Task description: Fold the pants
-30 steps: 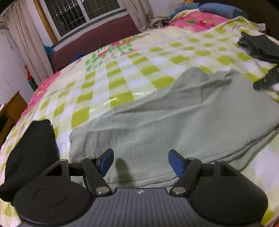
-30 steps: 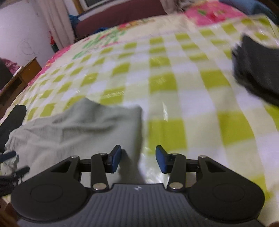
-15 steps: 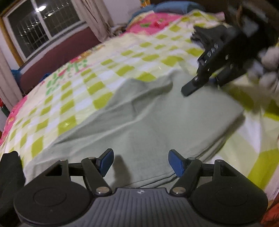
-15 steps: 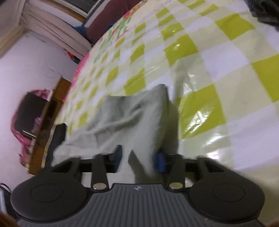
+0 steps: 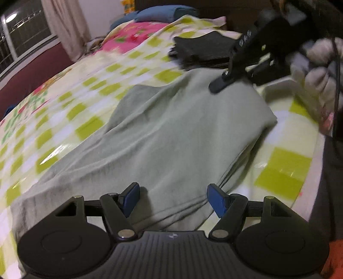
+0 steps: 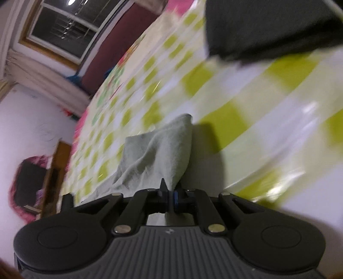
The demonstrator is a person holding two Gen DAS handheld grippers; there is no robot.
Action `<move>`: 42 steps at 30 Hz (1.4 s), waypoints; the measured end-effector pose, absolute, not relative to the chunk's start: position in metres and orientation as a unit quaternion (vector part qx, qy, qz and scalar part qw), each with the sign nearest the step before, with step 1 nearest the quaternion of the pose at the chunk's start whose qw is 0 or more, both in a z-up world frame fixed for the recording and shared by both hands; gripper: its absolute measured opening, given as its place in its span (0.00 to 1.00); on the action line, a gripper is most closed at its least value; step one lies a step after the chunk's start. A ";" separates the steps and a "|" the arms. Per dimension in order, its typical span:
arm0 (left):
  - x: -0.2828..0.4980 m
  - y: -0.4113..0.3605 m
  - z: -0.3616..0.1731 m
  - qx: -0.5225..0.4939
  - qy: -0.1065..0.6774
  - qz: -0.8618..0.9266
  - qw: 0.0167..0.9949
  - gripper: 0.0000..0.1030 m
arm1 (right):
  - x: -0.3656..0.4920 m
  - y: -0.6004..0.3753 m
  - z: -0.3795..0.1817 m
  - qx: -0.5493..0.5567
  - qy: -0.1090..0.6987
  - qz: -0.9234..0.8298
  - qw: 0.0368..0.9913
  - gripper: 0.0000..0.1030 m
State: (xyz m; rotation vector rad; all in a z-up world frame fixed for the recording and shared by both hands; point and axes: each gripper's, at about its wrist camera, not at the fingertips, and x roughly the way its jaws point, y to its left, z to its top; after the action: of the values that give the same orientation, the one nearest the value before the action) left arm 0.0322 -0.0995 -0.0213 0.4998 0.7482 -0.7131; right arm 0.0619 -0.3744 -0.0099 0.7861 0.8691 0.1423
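The pale grey-green pants [image 5: 171,137] lie spread across a bed covered by a yellow-green and white checked sheet [image 5: 70,120], running from the near left of the left wrist view up to the far right. The fabric is already doubled over, with layered edges showing along its right side.

The left claw [image 5: 172,199] hangs over the near end of the pants, released, its blue pads [image 5: 130,196] standing wide apart. Cloth lies below and between them, but the pads do not press on it.

The right claw [image 6: 169,196] is clenched on a bunched corner of the pants [image 6: 158,150], its jaws having just been closing with the fabric between them. In its own view the pinched cloth rises from the pads in a small peak that casts a shadow on the sheet beside it. From the left wrist view, the right claw [image 5: 220,84] shows at the far right corner of the pants, held by a hand in a light glove [image 5: 317,70]; that part of the picture is blurred, so exactly how much fabric it has gathered is hard to tell.

A stack of dark folded clothes [image 5: 203,51] sits on the bed just beyond that far corner. Further back lie a pink flowered blanket [image 5: 133,38] and a blue pillow [image 5: 163,14], with a window [image 6: 62,28] and curtain behind.
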 end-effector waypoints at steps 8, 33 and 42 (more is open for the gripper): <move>0.031 -0.049 -0.004 0.216 0.330 -0.286 0.873 0.81 | 0.077 -0.310 0.067 0.267 0.400 0.107 0.870 0.09; 0.021 0.104 0.015 -0.032 0.293 -0.200 0.934 0.81 | 0.141 -0.038 0.049 0.122 0.503 0.219 0.827 0.12; 0.013 0.116 0.021 0.019 0.293 -0.159 0.943 0.81 | 0.094 -0.085 0.046 0.052 0.473 0.175 0.862 0.26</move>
State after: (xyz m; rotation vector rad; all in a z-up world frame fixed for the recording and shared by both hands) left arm 0.0127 0.1158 0.0205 0.0381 0.5968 -0.3235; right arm 0.0943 -0.0849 0.0464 0.1091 0.9913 0.3664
